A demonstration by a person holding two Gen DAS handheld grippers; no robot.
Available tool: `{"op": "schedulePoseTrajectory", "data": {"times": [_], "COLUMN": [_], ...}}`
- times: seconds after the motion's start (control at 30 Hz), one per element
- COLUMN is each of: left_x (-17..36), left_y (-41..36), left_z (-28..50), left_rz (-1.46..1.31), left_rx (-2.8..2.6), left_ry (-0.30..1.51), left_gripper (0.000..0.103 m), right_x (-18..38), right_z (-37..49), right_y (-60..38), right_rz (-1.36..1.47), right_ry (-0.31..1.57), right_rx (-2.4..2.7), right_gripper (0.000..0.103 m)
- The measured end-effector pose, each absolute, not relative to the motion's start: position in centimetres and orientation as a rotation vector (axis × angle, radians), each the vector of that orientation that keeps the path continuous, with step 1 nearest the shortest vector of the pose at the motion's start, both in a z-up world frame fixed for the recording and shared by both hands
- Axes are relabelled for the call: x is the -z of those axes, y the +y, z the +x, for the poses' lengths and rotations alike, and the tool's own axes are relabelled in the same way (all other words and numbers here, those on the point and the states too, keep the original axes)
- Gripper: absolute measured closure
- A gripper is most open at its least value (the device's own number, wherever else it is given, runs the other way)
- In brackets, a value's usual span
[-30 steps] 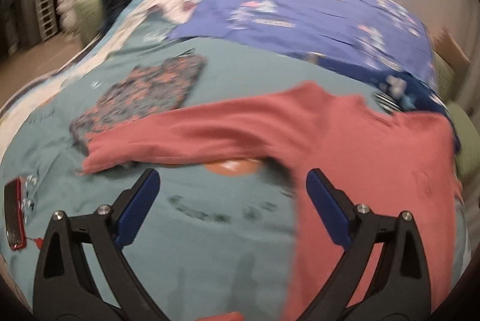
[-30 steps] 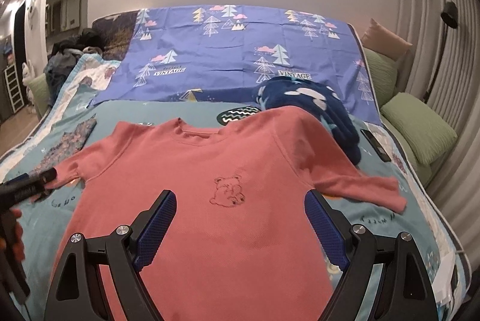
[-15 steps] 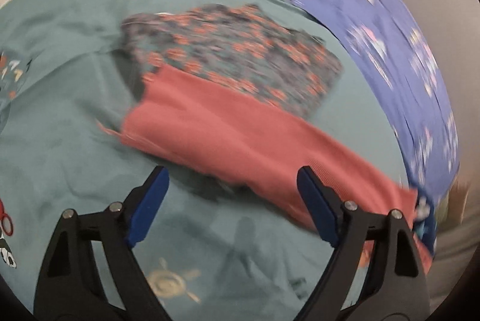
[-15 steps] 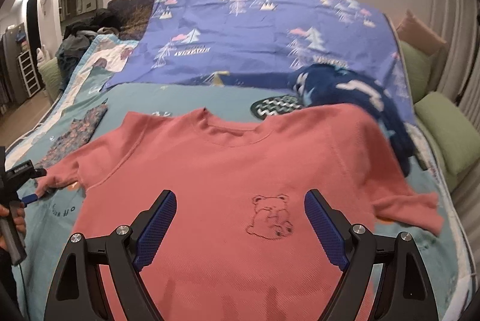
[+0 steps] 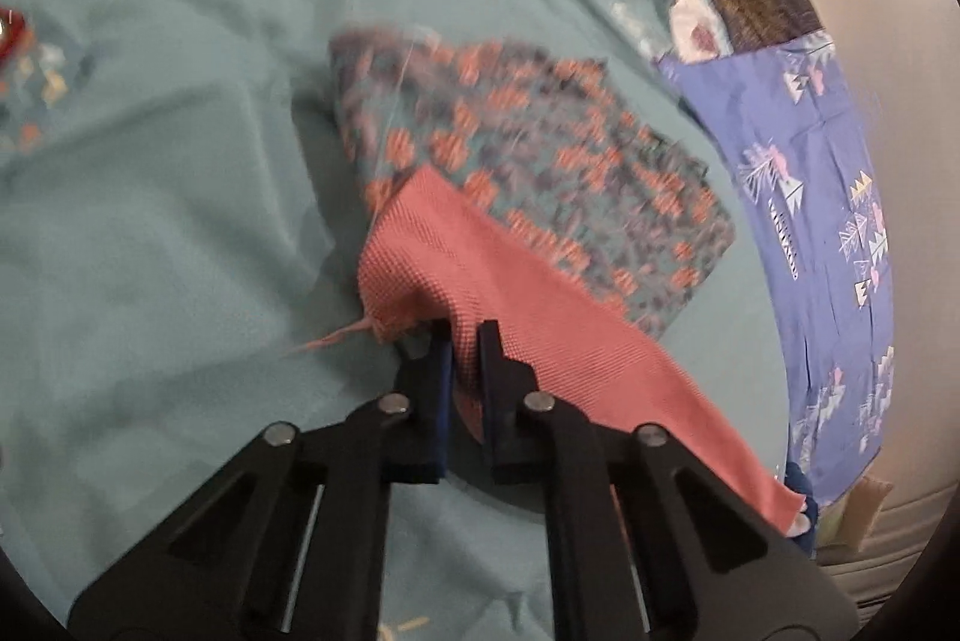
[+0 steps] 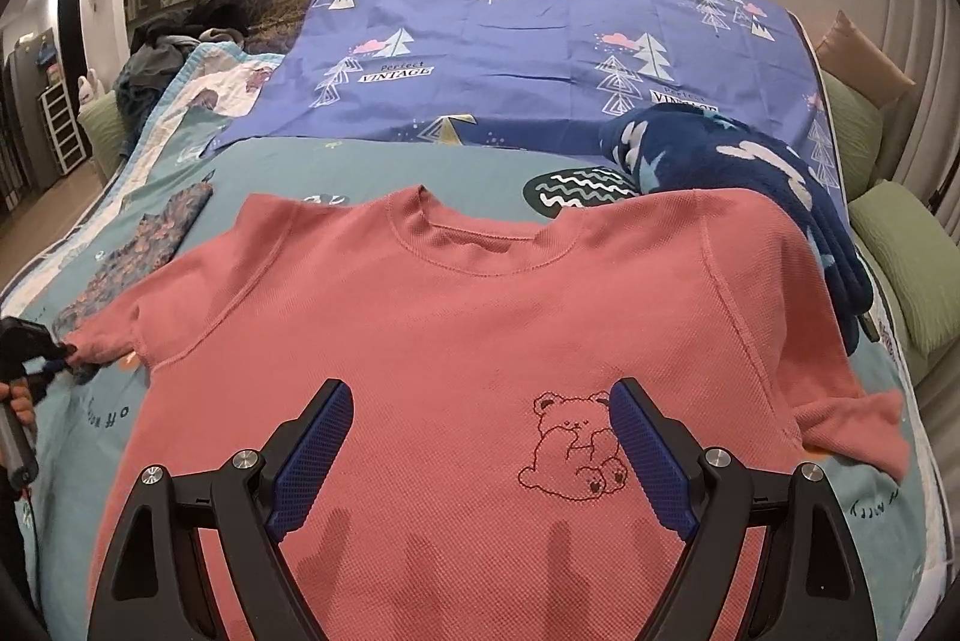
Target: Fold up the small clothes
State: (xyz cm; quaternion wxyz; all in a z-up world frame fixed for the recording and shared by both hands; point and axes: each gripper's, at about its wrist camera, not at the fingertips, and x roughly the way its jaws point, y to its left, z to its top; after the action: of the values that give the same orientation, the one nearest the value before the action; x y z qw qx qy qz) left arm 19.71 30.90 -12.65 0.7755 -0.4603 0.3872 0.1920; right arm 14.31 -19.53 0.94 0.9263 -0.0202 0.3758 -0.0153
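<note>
Since a second ago the left gripper (image 5: pixel 465 335) has swung down to the sleeve cuff (image 5: pixel 408 245) and clamped onto it, the cuff lying over the folded floral garment (image 5: pixel 540 149). The right gripper (image 6: pixel 480 455) (jaws spread wide, holding nothing) hovers over the pink shirt (image 6: pixel 456 317), which lies flat on the teal bedspread (image 6: pixel 384 167), bear drawing up.
</note>
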Motion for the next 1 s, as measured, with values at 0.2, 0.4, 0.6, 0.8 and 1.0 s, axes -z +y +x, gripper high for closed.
{"op": "schedulePoseTrajectory", "data": {"times": [0.2,0.4,0.6,0.8,1.0], "left_x": [6.0,0.5,-3.9,-4.7,-1.5], "left_y": [28.0,22.8,11.8,-3.3,-13.1], "left_z": [21.1,23.5,25.4,24.2,20.9], "left_rz": [-0.786,-0.661,-0.489,-0.257,-0.113], "left_rx": [-0.383,-0.231,0.051,0.375,0.619], "left_ry": [0.722,0.671,0.659,0.707,0.824], "left_gripper": [0.098,0.098,0.098,0.098,0.098], "right_x": [-1.1,-1.4,-1.6,-1.8,-1.3], "right_z": [13.7,12.6,11.8,10.7,9.8], "right_y": [-20.3,-22.1,-24.1,-26.7,-29.7], "right_rz": [-0.028,0.01,0.029,0.086,0.15], "right_ry": [0.759,0.749,0.738,0.729,0.743], "right_rx": [0.036,0.059,0.093,0.12,0.157], "right_gripper": [0.014,0.014,0.014,0.014,0.014]}}
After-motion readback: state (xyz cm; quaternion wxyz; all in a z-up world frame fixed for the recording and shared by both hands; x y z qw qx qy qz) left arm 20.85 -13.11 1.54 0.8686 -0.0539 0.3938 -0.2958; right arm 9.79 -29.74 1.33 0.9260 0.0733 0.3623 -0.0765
